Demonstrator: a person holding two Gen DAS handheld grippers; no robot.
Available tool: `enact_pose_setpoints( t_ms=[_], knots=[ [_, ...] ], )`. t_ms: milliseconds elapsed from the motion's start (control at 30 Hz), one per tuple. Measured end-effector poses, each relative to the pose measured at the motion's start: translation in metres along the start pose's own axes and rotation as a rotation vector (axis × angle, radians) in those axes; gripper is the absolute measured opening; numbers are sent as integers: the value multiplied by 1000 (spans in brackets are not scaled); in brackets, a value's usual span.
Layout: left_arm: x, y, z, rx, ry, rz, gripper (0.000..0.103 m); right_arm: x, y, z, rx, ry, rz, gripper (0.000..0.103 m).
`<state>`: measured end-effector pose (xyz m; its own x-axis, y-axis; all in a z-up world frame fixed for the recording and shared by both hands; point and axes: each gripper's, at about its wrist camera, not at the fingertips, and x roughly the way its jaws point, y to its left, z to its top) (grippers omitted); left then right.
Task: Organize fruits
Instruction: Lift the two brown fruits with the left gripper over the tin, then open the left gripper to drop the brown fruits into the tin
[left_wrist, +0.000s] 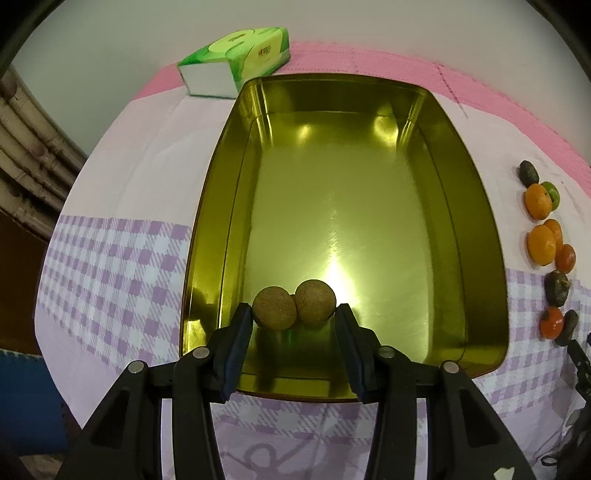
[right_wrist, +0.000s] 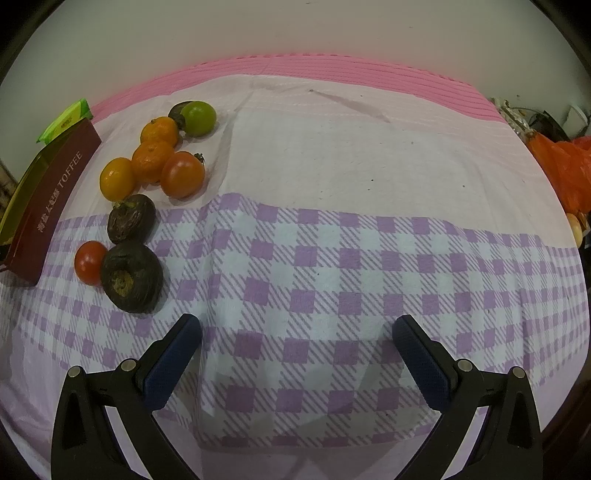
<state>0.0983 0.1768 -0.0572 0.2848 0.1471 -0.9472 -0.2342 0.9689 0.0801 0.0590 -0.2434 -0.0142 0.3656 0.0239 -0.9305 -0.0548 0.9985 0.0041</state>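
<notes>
You see both views under soft indoor light from above, bright enough. In the left wrist view the gold tin throws strong glare, with one hot white spot just behind the two brown fruits. Both fisheye pictures bend hard at the edges, and the corners go black. In the right wrist view the checked cloth carries faint shadows, and the dark fruits look slightly soft, not sharp.

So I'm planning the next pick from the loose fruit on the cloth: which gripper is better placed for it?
Right. The right gripper is open and empty, with the dark fruit just ahead of its left finger. The left gripper is busy, shut on two brown round fruits over the gold tin.
</notes>
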Motion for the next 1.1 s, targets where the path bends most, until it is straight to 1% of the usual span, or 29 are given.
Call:
enact_pose_setpoints(
  t_ms=[433,633,900,1100],
  knots=[
    [7,2,-4,6,-1,20,42,-1,1,-2,-3,-6,-2,103],
    [3,-2,-5,1,7,31,43,-1,1,-3,-2,-7,-3,103],
    [-2,1,-8,-9,11,43,44,-2,2,-5,-2,-8,-4,103],
    [-2,1,-7,-8,9,42,44,0,0,0,5,-9,-8,103]
  ],
)
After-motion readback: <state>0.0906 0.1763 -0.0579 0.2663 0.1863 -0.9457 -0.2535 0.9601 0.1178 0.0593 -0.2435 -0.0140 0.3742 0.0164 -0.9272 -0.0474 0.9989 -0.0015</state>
